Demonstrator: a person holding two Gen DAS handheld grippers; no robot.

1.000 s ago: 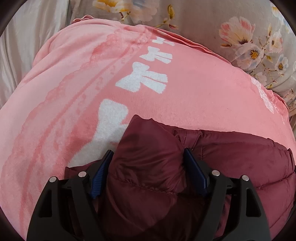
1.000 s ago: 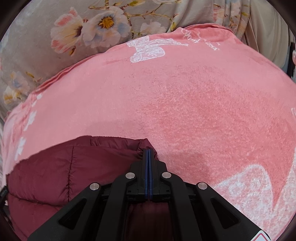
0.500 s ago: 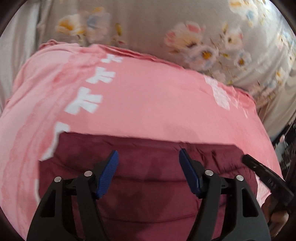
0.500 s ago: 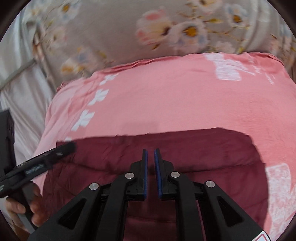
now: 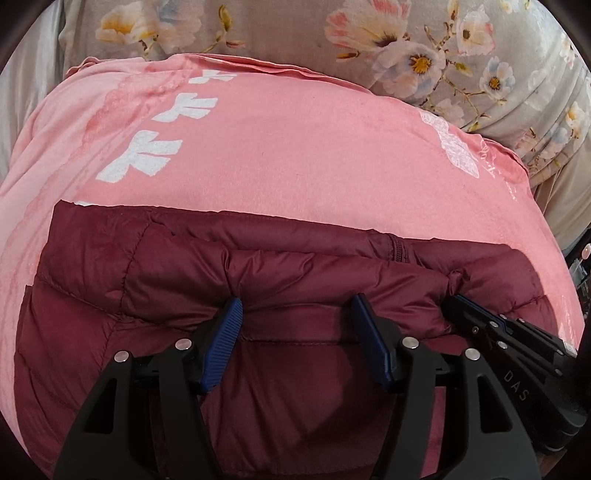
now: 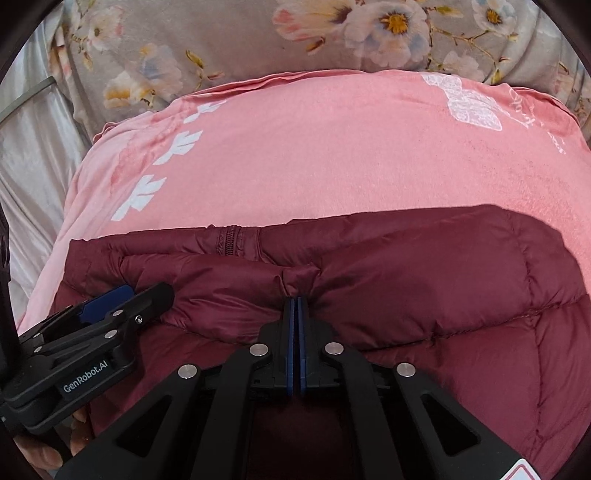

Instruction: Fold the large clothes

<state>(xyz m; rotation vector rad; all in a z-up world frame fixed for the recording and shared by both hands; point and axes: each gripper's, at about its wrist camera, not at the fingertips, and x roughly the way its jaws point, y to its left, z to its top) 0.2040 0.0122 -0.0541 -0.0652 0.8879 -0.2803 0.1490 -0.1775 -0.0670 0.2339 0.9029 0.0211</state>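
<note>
Here the floral bedding [image 5: 280, 33] is the largest thing, and on it lies a pink blanket [image 5: 295, 147] with white prints. The maroon puffer jacket [image 5: 110, 280] lies on this blanket, at its near part, with one padded layer folded toward the far edge where the zipper [image 6: 229, 240] shows.

The risks, I think, come mostly from the jacket itself. Its shell looks smooth and the filling is puffy, so the folded layer may spring back or slide when it is released. The right claw [image 6: 295, 314] is closed on only a small pinch of the fabric; if the pull is strong, this pinch could slip out and the fold would drop unevenly. The left claw [image 5: 297, 343] stands wide, with the folded edge between its pads but not gripped, so that side has no hold, and the edge may go crooked. Also the blanket could be dragged together with the jacket and wrinkle under it.

The left wrist view shows the wide gap of the left claw and the jacket's left corner on the blanket; the right claw is seen there only from the side, and its grip is not clear. The right wrist view shows the closed pads with the pinched fabric, the quilted right part of the jacket, and a few of the person's fingers [image 6: 40, 456] under the left tool.
</note>
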